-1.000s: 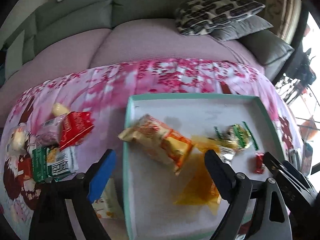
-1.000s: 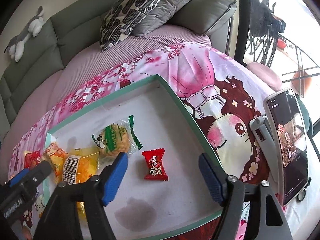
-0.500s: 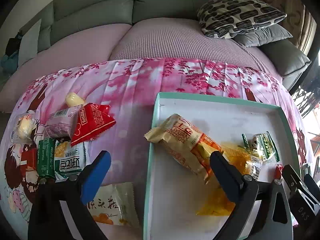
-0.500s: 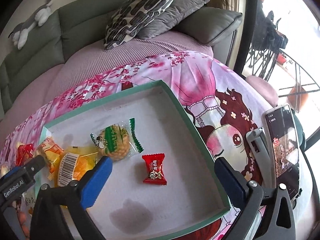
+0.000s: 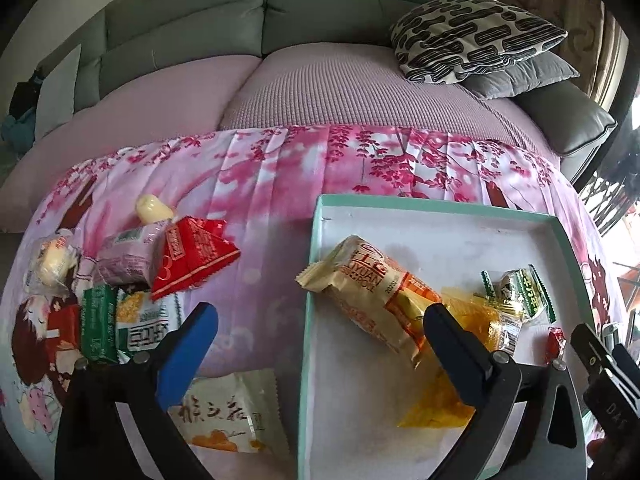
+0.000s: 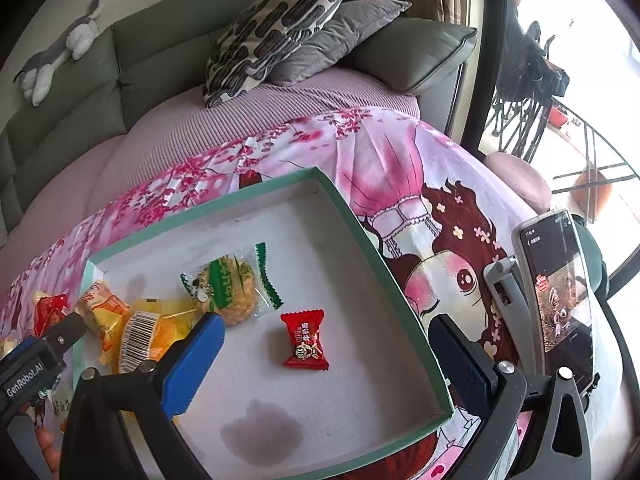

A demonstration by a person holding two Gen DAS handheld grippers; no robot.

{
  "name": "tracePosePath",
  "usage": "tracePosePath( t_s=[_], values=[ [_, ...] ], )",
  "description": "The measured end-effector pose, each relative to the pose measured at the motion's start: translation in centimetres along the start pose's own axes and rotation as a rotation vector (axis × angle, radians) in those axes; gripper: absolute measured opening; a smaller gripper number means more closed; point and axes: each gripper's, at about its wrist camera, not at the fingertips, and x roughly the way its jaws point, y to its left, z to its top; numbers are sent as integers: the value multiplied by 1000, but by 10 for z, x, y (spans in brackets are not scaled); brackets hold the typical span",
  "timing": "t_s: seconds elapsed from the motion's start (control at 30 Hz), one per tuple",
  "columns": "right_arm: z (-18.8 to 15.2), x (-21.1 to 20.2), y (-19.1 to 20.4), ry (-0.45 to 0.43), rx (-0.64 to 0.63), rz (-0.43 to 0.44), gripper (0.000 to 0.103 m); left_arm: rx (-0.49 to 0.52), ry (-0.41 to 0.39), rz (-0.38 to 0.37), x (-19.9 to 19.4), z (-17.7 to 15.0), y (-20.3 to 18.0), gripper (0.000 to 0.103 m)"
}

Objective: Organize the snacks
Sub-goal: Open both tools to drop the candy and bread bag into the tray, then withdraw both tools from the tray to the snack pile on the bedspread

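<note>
Left wrist: pink floral cloth (image 5: 280, 184), grey sofa (image 5: 224, 28).

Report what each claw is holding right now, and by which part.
Nothing is held. The left claw and the right claw have both just been opening and stand wide, empty; the snacks lie loose in the tray.

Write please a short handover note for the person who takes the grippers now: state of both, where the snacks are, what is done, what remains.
Left gripper: open, empty, jaws just opened.
Right gripper: open, empty, just opened too.
In the tray: egg roll pack, yellow pack, green-wrapped cake, red candy.
Left on the cloth: red triangular pack, pink pack, green pack, white pack, a few more.
</note>
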Motion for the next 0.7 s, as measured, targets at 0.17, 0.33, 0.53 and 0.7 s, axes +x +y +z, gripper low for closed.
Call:
tracePosePath(
  t_s=[0.17,0.33,0.53,0.7],
  values=[
    [1,-7,9,-6,-22,-8,103,0,-10,0,-9,0,14,102],
    [1,-11,20,-2,-39,-2,103,-26,-27,18,-21,3,37,102],
    [-2,-19,41,-11,-74,20,103,-48,-27,86,-33,3,75,102],
    [-4,-27,69,-22,-123,55,103,-98,-31,152,-43,-1,115,102]
  ],
)
